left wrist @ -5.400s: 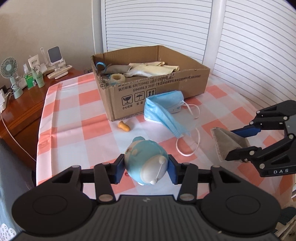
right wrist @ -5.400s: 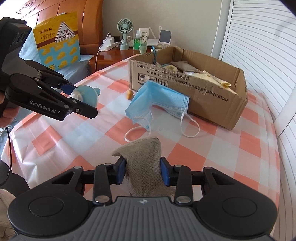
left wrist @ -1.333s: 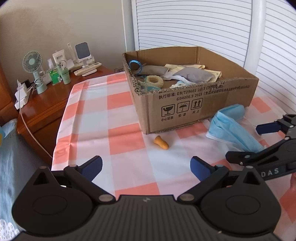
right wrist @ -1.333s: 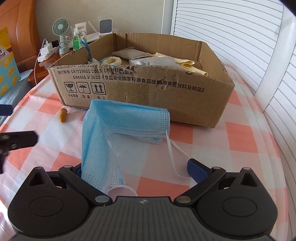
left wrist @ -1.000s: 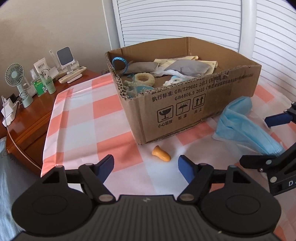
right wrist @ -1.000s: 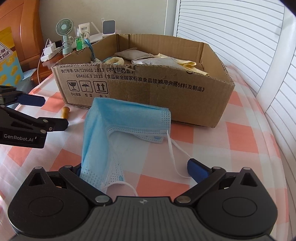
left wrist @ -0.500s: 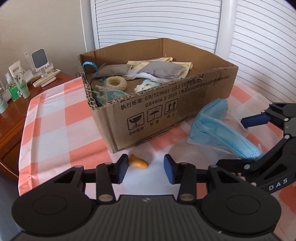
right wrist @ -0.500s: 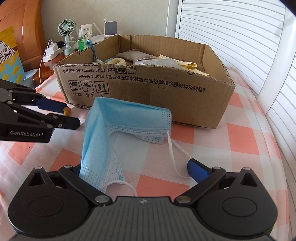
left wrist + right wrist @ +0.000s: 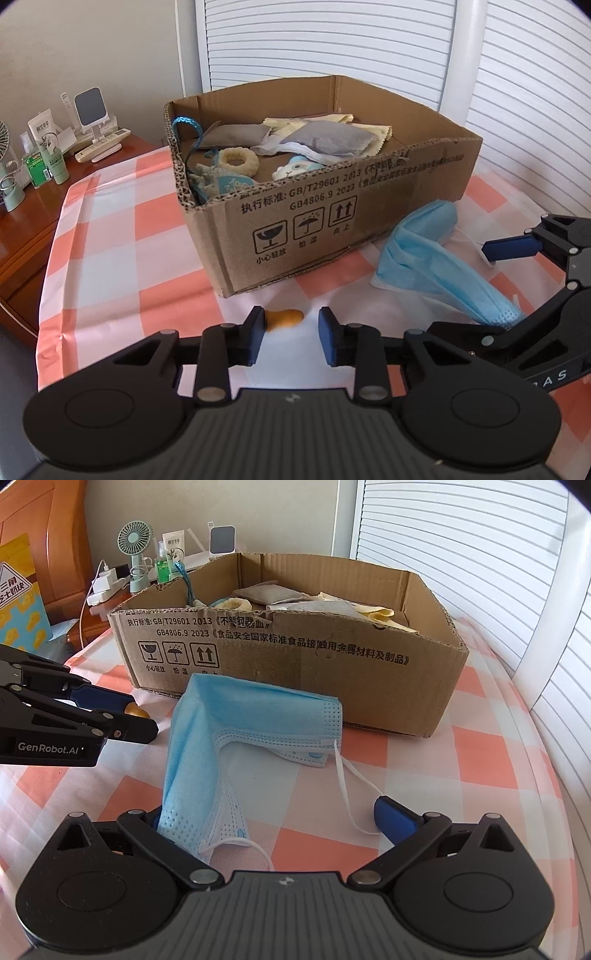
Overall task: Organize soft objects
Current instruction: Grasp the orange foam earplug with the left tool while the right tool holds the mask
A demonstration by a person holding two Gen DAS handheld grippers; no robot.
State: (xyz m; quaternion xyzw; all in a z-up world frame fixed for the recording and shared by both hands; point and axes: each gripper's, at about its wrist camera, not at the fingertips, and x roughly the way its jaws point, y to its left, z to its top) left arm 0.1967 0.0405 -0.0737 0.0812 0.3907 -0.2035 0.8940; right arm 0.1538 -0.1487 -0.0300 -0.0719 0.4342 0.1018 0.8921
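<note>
Checked tablecloth (image 9: 110, 266) carries a box (image 9: 369, 206) of soft items. Left gripper (image 9: 291, 334) jaws closing around an orange plug (image 9: 284, 316), right pad not yet touching. Right gripper (image 9: 271, 821) spread wide over the mask (image 9: 236, 716), not clamping

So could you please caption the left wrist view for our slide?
Left gripper fingers closing around an orange earplug before the cardboard box.

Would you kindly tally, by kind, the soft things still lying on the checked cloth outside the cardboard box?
Blue face mask: 1, between the open right gripper's jaws, untouched.
Small orange foam piece: 1, between the closing left gripper's jaws; the right pad is not yet on it.
Total: 2
</note>
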